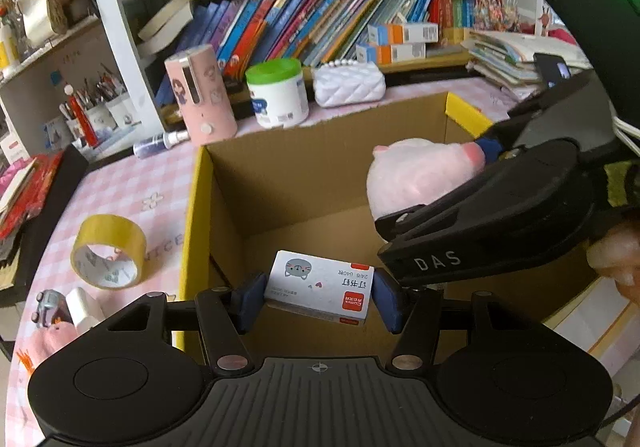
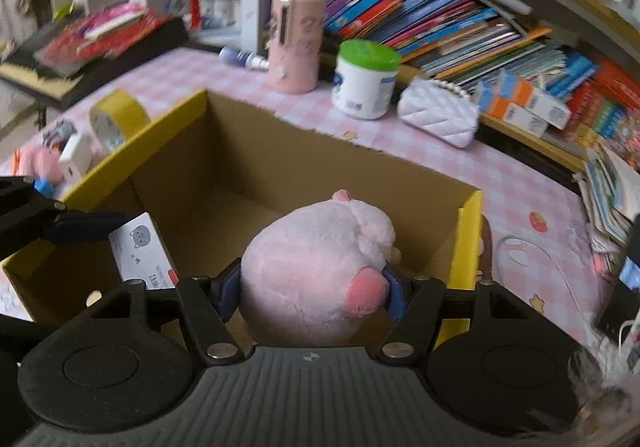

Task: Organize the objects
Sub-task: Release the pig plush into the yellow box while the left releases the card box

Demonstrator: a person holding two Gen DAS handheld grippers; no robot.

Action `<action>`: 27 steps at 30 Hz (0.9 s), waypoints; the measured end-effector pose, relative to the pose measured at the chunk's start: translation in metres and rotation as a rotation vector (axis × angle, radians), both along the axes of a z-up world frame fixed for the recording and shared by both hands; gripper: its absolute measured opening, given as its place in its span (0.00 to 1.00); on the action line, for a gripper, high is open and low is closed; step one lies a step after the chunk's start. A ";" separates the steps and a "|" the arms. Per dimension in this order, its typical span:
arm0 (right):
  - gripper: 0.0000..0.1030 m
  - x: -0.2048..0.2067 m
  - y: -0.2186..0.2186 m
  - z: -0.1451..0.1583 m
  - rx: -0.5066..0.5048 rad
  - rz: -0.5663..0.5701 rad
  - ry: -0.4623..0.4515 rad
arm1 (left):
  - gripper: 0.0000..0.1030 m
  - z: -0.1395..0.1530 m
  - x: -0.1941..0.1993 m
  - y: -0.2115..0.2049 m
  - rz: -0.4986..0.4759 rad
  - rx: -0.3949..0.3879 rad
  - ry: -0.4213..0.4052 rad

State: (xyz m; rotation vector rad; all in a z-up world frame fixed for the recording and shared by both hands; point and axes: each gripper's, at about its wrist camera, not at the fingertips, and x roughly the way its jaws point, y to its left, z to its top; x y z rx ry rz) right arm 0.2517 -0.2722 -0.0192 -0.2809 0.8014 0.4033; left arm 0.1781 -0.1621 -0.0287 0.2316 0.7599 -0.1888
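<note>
Left gripper clamps a white staple box; right gripper clamps a pink plush toy. Both hang over the open cardboard box (bottom looks bare). Nearby on the checked tablecloth: yellow tape roll, pink tube, green-lid jar, white quilted purse. The 2 grippers sit close, w/ the toy just above & right of the staple box.

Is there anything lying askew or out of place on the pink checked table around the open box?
One thing: a small clear spray bottle lies on its side by the upright pink cylinder container, behind the open cardboard box. The yellow tape roll lies tilted. Nothing looks spilled or damaged.
</note>
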 end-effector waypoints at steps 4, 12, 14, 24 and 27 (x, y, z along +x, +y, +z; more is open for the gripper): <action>0.63 0.009 0.004 -0.008 -0.022 0.026 0.035 | 0.55 -0.003 0.002 0.000 0.012 -0.011 0.024; 0.66 0.013 0.003 -0.012 -0.015 0.022 0.064 | 0.56 -0.004 0.002 0.001 0.026 -0.019 0.034; 0.67 0.013 0.002 -0.012 -0.008 0.016 0.064 | 0.57 -0.002 0.001 0.001 0.026 -0.019 0.022; 0.74 -0.004 0.001 0.011 0.047 -0.003 -0.021 | 0.72 0.017 -0.016 0.000 0.026 -0.024 -0.070; 0.78 -0.015 -0.002 0.021 0.073 -0.032 -0.063 | 0.77 0.025 -0.023 0.004 0.036 -0.052 -0.083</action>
